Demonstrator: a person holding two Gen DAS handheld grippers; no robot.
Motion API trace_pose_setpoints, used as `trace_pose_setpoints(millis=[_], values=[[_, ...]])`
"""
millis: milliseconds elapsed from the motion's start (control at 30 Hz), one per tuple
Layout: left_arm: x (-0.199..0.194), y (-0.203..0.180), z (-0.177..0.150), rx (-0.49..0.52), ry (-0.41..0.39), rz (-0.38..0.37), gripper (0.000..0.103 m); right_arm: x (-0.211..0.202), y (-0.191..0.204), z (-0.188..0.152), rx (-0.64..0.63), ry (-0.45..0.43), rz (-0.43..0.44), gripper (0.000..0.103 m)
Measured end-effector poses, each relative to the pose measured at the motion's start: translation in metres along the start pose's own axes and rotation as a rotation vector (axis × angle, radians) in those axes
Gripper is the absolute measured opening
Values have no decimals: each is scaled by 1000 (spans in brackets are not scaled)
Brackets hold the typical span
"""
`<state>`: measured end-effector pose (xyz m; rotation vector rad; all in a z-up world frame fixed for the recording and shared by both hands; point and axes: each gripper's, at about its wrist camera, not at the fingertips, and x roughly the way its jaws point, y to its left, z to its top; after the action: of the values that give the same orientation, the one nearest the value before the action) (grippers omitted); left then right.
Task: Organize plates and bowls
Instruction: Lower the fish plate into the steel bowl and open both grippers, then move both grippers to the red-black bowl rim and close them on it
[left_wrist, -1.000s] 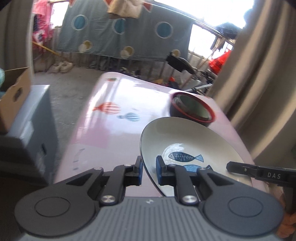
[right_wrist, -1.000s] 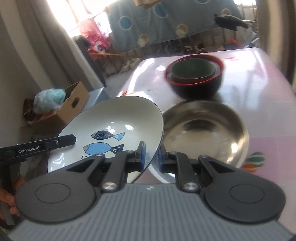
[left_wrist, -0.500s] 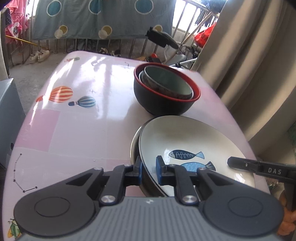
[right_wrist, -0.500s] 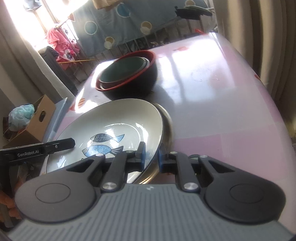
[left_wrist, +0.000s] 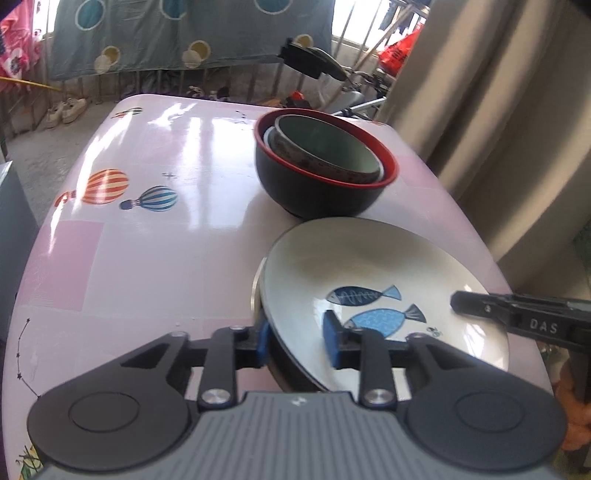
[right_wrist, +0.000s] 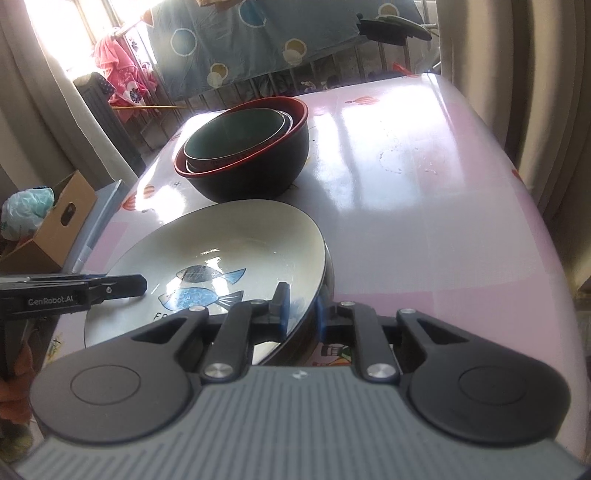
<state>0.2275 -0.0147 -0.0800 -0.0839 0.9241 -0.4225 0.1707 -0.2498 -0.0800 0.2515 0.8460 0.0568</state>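
A white plate with two blue fish (left_wrist: 369, 273) rests in a metal dish whose rim (left_wrist: 255, 291) peeks out beneath it, on the pink table (left_wrist: 155, 258). My left gripper (left_wrist: 295, 339) is open, its jaws apart on either side of the plate's left rim. My right gripper (right_wrist: 301, 312) is open too, straddling the plate (right_wrist: 236, 236) at its right rim. Behind the plate stands a black bowl with a red rim (left_wrist: 325, 184), with smaller bowls nested inside; it also shows in the right wrist view (right_wrist: 251, 155).
The table has balloon prints (left_wrist: 107, 186). Beige curtains (left_wrist: 498, 110) hang close on the right. A cardboard box (right_wrist: 48, 225) stands on a grey cabinet to the left. A railing with a blue cloth (left_wrist: 184, 33) is behind the table.
Both grippers carried the plate over the metal dish and lowered it into it. Both jaws have now opened off the plate's rim.
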Motion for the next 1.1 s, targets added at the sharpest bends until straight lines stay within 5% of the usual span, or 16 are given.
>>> trace_pose_setpoints(millis=[233, 500, 733, 1100], values=[[-3, -5, 0, 18, 12, 21, 59, -4, 2, -4, -4, -25, -43, 16], [-9, 4, -2, -8, -1, 28, 61, 6, -11, -11, 74, -7, -23, 16], [-23, 12, -7, -43, -34, 39, 80, -3, -10, -12, 79, -21, -18, 17], [-33, 46, 27, -156, -94, 22, 94, -21, -24, 13, 181, -49, 73, 53]])
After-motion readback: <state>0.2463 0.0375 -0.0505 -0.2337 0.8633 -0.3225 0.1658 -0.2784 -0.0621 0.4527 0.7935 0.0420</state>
